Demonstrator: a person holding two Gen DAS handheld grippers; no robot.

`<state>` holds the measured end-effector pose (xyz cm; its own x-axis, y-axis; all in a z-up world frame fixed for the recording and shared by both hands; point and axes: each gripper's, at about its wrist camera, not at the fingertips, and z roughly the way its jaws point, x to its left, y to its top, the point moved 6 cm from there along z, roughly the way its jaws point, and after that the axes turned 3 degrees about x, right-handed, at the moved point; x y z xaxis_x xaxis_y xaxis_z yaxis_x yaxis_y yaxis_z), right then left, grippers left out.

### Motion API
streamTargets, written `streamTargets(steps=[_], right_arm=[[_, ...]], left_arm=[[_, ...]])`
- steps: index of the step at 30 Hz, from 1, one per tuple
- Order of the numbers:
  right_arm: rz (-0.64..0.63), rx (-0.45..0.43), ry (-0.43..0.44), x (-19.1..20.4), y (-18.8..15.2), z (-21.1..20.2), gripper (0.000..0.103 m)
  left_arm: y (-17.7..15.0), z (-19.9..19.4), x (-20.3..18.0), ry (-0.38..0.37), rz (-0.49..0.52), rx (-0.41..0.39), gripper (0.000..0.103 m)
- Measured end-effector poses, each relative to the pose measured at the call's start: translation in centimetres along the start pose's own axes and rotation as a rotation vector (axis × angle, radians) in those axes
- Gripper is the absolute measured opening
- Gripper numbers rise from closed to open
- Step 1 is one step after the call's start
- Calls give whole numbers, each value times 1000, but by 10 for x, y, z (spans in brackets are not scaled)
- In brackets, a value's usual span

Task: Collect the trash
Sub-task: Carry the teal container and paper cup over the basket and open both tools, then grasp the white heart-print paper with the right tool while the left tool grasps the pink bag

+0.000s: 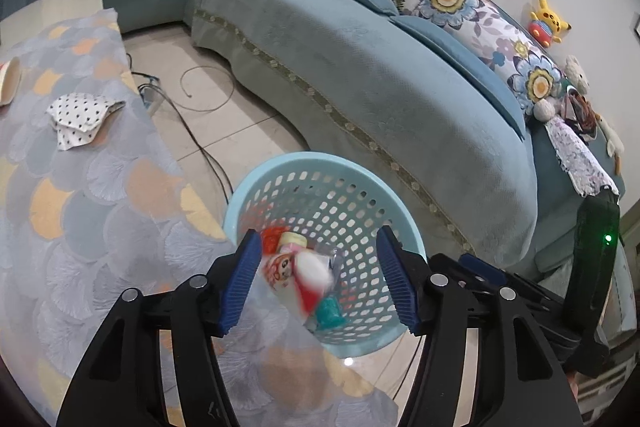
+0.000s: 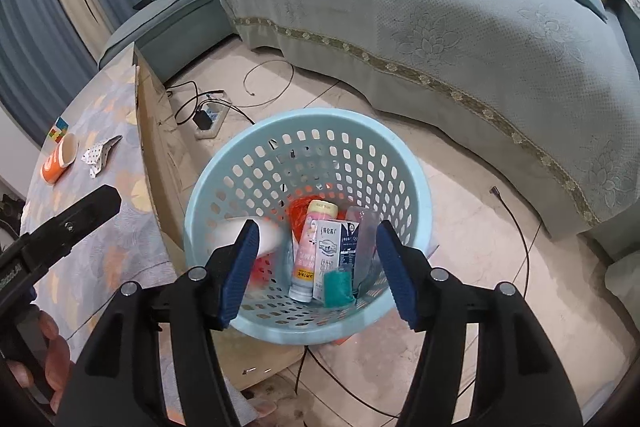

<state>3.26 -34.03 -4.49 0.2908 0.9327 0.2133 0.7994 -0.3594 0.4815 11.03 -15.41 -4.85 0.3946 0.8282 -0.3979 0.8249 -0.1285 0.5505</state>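
A light blue perforated basket (image 1: 280, 167) (image 2: 224, 163) stands on the floor beside the table. It holds a pink bottle (image 2: 310, 255), a milk carton (image 2: 334, 251), a teal scrap (image 2: 338, 287) and red trash (image 2: 298, 217). My left gripper (image 1: 320, 279) is open above the basket, and a blurred red and white wrapper (image 1: 304, 275) is in the air between its fingers, touching neither. My right gripper (image 2: 316, 271) is open and empty over the basket. The blurred white object (image 2: 240, 231) shows at its left finger. On the table lie a dotted paper scrap (image 1: 80, 119) (image 2: 100, 155) and an orange paper cup (image 2: 60, 163).
The table has a grey and orange cloth (image 1: 80, 211). A teal sofa (image 1: 360, 75) curves behind the basket, with flowered cushions and plush toys. Cables and a power strip (image 2: 208, 119) lie on the tiled floor.
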Motion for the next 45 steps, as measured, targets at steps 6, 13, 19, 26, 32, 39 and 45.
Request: streamTargets(steps=[6, 13, 19, 26, 32, 39, 45], right_arm=[[-31, -16, 7, 11, -1, -8, 57], [-82, -70, 54, 37, 7, -30, 57], [-151, -120, 108, 72, 12, -47, 57], [-256, -140, 179, 138, 16, -45, 57], [-355, -146, 223, 196, 16, -38, 57], [-434, -148, 277, 264, 25, -10, 57], [-458, -140, 244, 297, 40, 37, 63]], left_arm=[[0, -8, 7, -3, -7, -12, 58], [5, -32, 10, -10, -22, -56, 58], [17, -76, 22, 0, -34, -132, 58], [23, -148, 77, 87, -96, -243, 58], [19, -214, 155, 233, -195, -336, 66], [-4, -264, 252, 441, -321, -380, 69], [-29, -273, 325, 541, -415, -378, 73]])
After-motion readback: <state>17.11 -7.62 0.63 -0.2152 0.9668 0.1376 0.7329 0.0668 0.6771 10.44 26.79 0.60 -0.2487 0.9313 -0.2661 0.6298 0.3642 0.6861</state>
